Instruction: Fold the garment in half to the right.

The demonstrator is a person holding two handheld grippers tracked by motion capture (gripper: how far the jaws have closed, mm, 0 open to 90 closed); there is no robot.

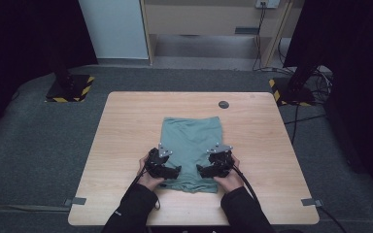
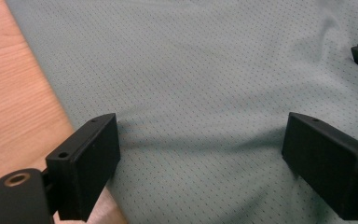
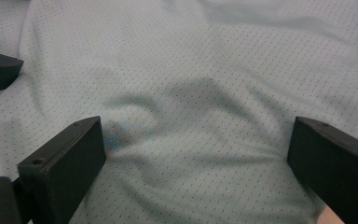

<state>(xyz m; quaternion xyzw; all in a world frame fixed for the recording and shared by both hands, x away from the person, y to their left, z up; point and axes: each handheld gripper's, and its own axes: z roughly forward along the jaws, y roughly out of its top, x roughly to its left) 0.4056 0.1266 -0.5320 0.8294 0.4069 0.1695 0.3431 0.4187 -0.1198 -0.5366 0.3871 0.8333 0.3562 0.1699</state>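
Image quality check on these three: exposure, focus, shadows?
High view: table evenly lit, surroundings dark, picture soft. Left gripper view: garment weave sharp, the left gripper with open jaws throws soft shadows on it. Right gripper view: mesh crisp mid-frame, top edge slightly blurred, fold shadows between the right gripper jaws; no glare.

We see a pale green garment [image 1: 190,145] of fine perforated mesh lying flat on the middle of the wooden table [image 1: 126,126], folded into a rough rectangle whose long side runs away from the near edge. Its far edge is straight and smooth, while the near end is rumpled, with soft creases and shallow ridges [image 3: 168,107] across the cloth.
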